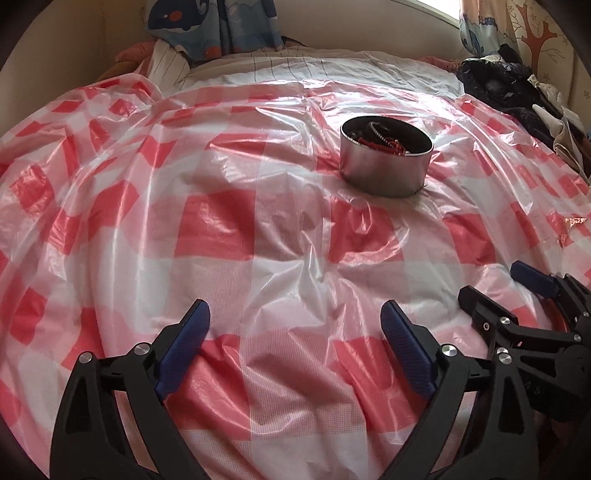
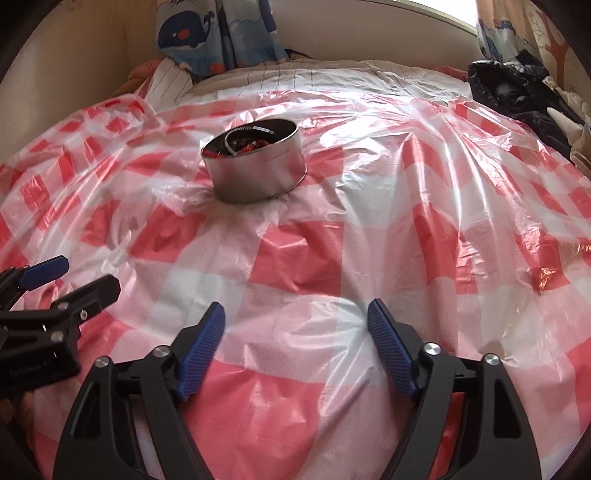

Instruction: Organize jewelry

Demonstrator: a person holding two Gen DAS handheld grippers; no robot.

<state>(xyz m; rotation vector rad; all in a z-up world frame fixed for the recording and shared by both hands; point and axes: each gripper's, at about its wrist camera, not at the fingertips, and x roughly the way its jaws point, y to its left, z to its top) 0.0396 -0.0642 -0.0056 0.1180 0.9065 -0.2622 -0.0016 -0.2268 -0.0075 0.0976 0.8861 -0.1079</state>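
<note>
A round metal tin (image 1: 386, 168) stands on the red-and-white checked plastic sheet (image 1: 221, 229) over a bed. Inside it lies jewelry: red beads (image 1: 382, 144) and a dark beaded band. In the right wrist view the tin (image 2: 255, 170) sits up and left, with red beads (image 2: 251, 147) and a silver bangle in it. My left gripper (image 1: 295, 325) is open over bare sheet, well short of the tin, nothing between its blue pads. My right gripper (image 2: 295, 325) is open too and holds nothing. Each gripper shows at the edge of the other's view: the right gripper (image 1: 491, 280) and the left gripper (image 2: 88, 277).
A pile of dark clothes (image 1: 517, 92) lies at the bed's far right. Whale-print curtains (image 1: 214, 26) hang at the back by the wall, beside a striped pillow (image 1: 166, 59). The sheet (image 2: 369, 221) is wrinkled and glossy.
</note>
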